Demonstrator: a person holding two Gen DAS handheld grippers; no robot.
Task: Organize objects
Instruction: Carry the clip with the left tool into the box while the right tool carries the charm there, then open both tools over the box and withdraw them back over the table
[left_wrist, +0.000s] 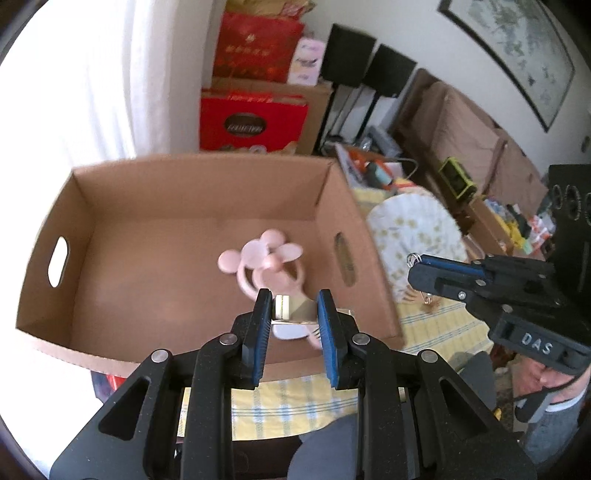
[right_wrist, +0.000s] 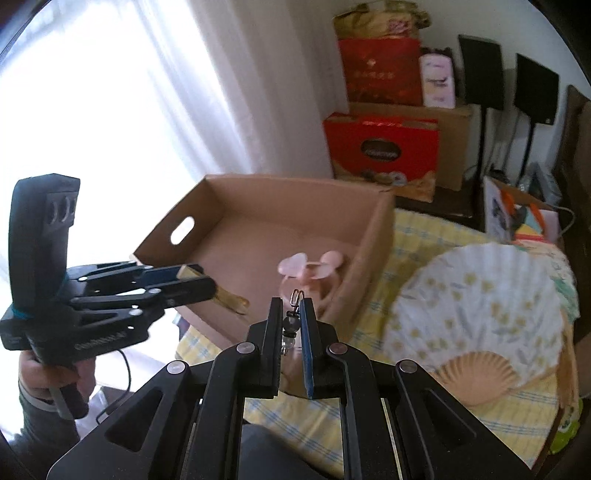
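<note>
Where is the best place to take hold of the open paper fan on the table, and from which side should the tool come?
Grip the paper fan at its bunched peach ribs, coming from the near edge of the table. It lies flat and fully spread, so the thin leaf would probably crease or tear; the ribs gather there into one stiffer part. Both tools already hold something.

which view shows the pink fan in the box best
The left wrist view: the pink fan lies on the cardboard box floor, nearly whole. The right wrist view shows it blurred, partly behind the right gripper.

Blown-out window glare (right_wrist: 92, 110), motion blur
</note>
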